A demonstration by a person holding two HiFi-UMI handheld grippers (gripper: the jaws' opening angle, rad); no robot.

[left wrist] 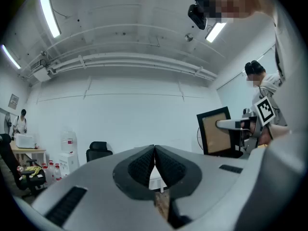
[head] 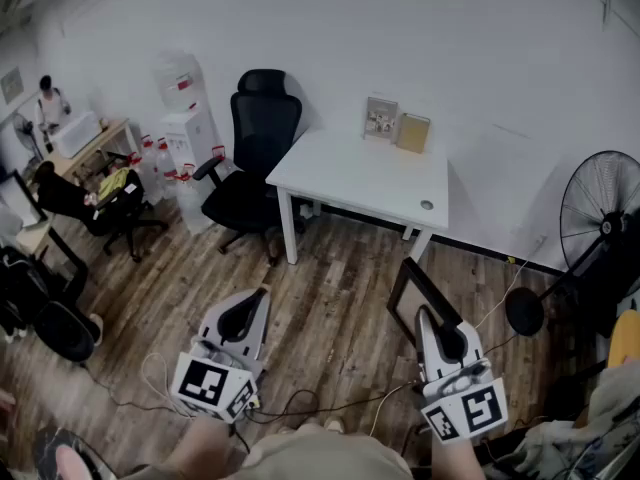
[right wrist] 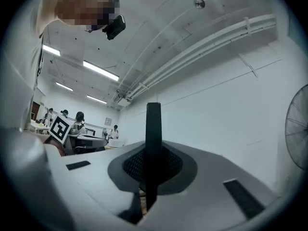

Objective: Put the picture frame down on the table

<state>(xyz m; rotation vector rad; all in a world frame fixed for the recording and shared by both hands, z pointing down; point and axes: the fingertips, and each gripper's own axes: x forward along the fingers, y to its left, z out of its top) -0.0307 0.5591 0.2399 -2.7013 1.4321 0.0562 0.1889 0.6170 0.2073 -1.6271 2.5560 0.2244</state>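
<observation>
Dark wooden plank flooring (head: 330, 308) spreads under you, up to a plain white wall (head: 450, 48). Against that wall, ahead of you, stands the white rectangular table (head: 340, 183), well apart from both your grippers. A black high-backed office chair (head: 255, 153) sits at its left end, and a black pedestal fan (head: 598, 213) stands off to your right.

The black-rimmed picture frame with a brown backing board (head: 418, 296) is not on the table. It is upright in the air over the floor, in front of you on your right. Your right gripper (head: 428, 316) is clamped on its edge, which runs up as a thin black bar between the jaws. Your left gripper (head: 260, 296) has its jaws pressed together with nothing between them.

On the table's far edge, two small standing frames (head: 396, 125) lean against the wall.
</observation>
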